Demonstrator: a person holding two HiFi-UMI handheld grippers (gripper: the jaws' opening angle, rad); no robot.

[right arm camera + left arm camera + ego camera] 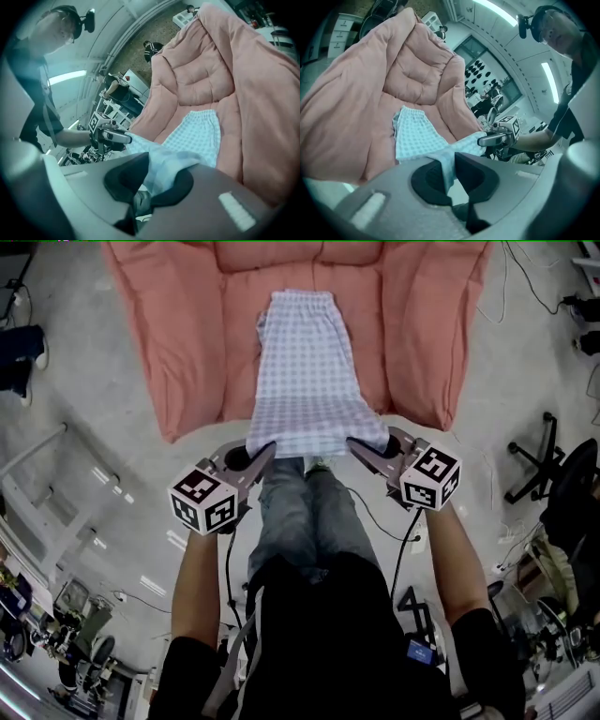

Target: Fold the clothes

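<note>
Draping down the middle of the pink quilt [187,334], the checked garment [305,381] looked light, thin and limp — likely to sag wherever unsupported — so its two near corners, where the left gripper [262,454] and right gripper [361,448] each sat clamped on cloth, seemed the right hold.

Arms [197,587] outstretched; left gripper [266,452], right gripper [356,442] clamped on garment [305,381]

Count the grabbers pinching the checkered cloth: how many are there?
2. The left gripper pinches the checkered garment at its near left corner, the right gripper at its near right corner. No others seem hidden.
</note>
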